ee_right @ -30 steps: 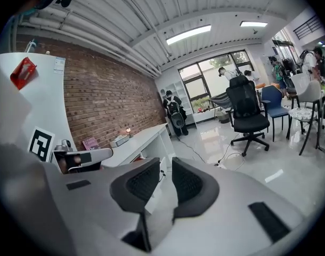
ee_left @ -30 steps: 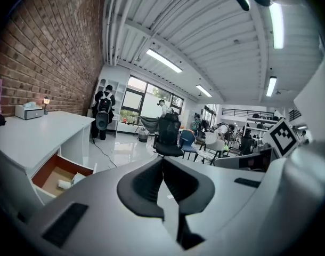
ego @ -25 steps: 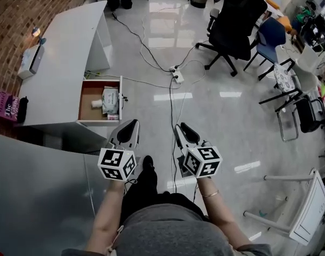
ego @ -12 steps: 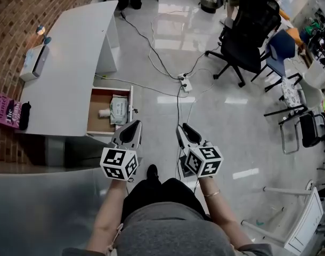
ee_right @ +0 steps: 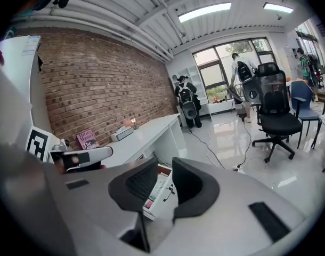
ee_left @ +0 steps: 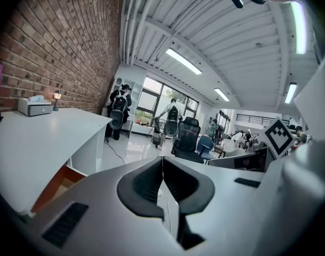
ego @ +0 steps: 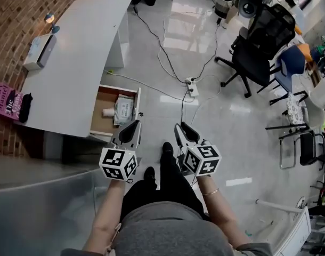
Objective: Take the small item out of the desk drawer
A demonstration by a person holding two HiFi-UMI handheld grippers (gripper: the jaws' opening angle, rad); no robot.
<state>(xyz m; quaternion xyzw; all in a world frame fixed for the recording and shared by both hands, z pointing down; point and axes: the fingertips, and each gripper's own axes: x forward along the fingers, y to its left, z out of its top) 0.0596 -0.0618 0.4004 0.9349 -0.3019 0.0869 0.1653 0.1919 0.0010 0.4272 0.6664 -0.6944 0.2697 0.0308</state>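
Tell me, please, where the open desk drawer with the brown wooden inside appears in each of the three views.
Head view: open desk drawer with brown wooden inside, left of centre, jutting from the white desk top.
Left gripper view: lower left, only a brown sliver under the white desk top.
Right gripper view: low centre, seen between the right gripper's open jaws.
Shared landmark: the white desk top, in all three.

The pink book (ego: 1, 101) at nine o'clock is cut by the edge; the small white item (ego: 107, 112) in the drawer (ego: 100, 101) is too tiny to identify.
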